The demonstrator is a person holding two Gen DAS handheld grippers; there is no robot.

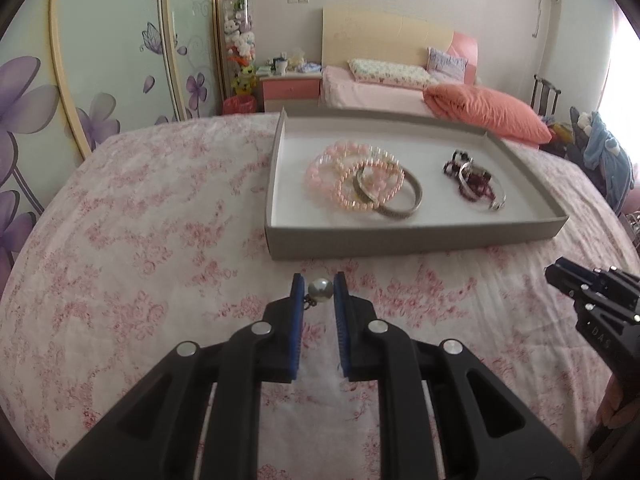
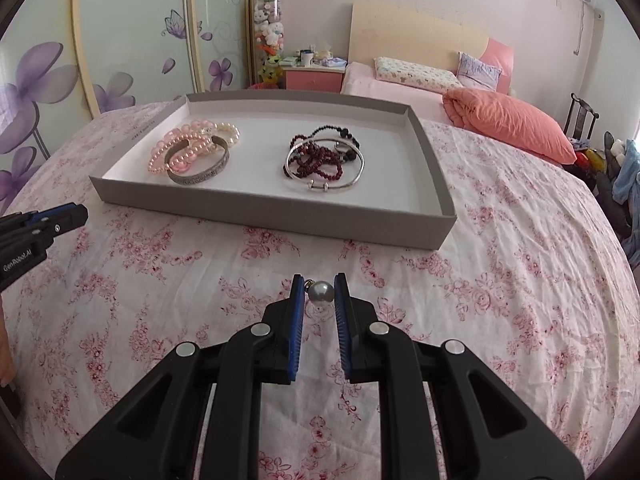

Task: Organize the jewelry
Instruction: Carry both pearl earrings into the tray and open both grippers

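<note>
A grey shallow box (image 1: 400, 240) (image 2: 260, 220) lies on the floral bedsheet. Its left side holds pink bead bracelets (image 1: 344, 172) (image 2: 180, 148) and a silver bangle (image 1: 400, 208) (image 2: 200, 178). Its right side holds dark red bead bracelets (image 1: 468, 184) (image 2: 316, 162) and a thin silver bangle (image 2: 344, 184). My left gripper (image 1: 319, 291) is shut on a grey pearl earring (image 1: 320, 290), held above the sheet in front of the box. My right gripper (image 2: 319, 293) is shut on a matching grey pearl earring (image 2: 321, 293), also in front of the box.
The pink floral sheet (image 1: 160, 280) covers the work surface. The right gripper shows at the right edge of the left wrist view (image 1: 588, 296); the left gripper shows at the left edge of the right wrist view (image 2: 44, 224). A bed with an orange pillow (image 1: 488, 112) stands behind.
</note>
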